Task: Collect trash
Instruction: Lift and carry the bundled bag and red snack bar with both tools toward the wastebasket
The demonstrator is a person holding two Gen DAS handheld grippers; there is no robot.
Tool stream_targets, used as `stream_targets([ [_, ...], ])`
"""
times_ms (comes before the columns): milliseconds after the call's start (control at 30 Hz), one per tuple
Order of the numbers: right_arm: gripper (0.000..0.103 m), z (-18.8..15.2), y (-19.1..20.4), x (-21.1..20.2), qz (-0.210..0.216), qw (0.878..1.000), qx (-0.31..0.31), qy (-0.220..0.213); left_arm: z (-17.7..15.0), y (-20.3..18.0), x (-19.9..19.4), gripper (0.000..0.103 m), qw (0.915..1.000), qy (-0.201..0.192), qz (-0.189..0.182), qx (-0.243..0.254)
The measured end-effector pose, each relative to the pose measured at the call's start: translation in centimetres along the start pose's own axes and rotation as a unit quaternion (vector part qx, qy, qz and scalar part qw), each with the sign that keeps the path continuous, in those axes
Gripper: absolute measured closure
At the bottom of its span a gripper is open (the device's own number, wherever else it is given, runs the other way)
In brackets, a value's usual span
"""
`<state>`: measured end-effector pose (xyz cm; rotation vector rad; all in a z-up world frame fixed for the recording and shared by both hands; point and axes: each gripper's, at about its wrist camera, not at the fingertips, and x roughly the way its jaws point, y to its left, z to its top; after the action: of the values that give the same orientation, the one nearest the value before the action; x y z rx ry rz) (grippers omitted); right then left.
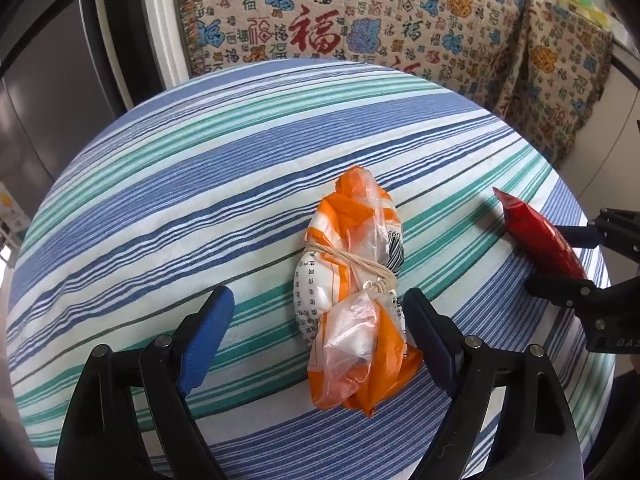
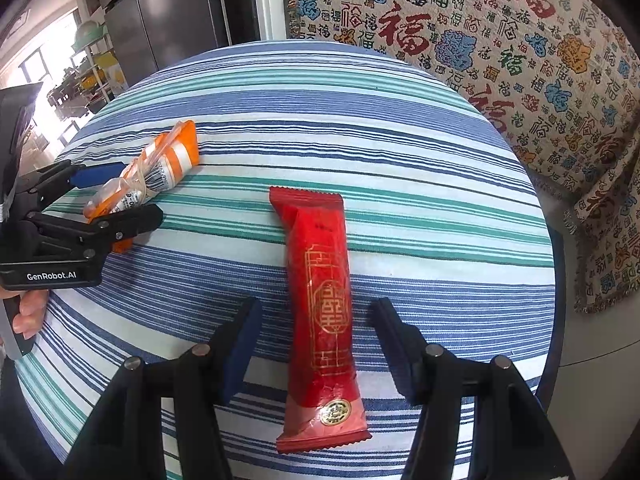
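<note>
An orange-and-white plastic bag bundle, tied with a rubber band, lies on the round striped tablecloth. My left gripper straddles its near half, open; the left pad stands well clear and the right pad is close beside the bundle. A long red snack wrapper with gold print lies flat between the fingers of my right gripper, which is open with a gap on each side. In the right wrist view the left gripper flanks the bundle. The left wrist view has the right gripper around the red wrapper.
A throw with red and blue characters drapes over furniture behind the table. A dark fridge stands at the back left, with a shelf rack beside it. A person's hand holds the left gripper's handle.
</note>
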<state>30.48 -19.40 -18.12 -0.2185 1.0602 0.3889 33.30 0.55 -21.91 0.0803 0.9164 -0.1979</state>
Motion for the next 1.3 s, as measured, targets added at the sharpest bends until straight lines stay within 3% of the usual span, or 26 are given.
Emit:
stream_targets([
  [100,0.043,0.3,0.0,0.1,-0.002,1.0,0.005,-0.003,0.1,-0.3,0.1,0.016,1.0,-0.002,0.004,0.002],
  [167,0.047,0.3,0.1,0.0,-0.007,1.0,0.012,-0.002,0.2,-0.5,-0.1,0.027,1.0,-0.003,0.001,0.0],
  [233,0.06,0.2,0.0,-0.2,-0.003,1.0,0.018,-0.004,0.3,-0.6,-0.5,0.039,0.9999,-0.003,-0.013,0.001],
  [267,0.069,0.2,0.0,-0.3,-0.001,1.0,0.018,-0.004,0.4,-0.7,-0.6,0.055,0.9998,-0.004,-0.022,0.001],
  [300,0.08,0.3,0.0,-0.4,0.001,1.0,0.015,-0.003,0.4,-0.7,-0.7,0.056,0.9997,-0.005,-0.025,0.002],
  [767,0.08,-0.8,-1.5,-4.6,0.016,0.997,0.054,-0.047,1.0,-2.1,-5.2,0.057,0.9969,-0.057,-0.055,0.008],
  [1300,0.08,-6.3,-6.9,-12.7,-0.021,0.986,0.127,-0.103,1.7,-10.1,-10.8,0.057,0.9894,-0.105,-0.072,0.071],
])
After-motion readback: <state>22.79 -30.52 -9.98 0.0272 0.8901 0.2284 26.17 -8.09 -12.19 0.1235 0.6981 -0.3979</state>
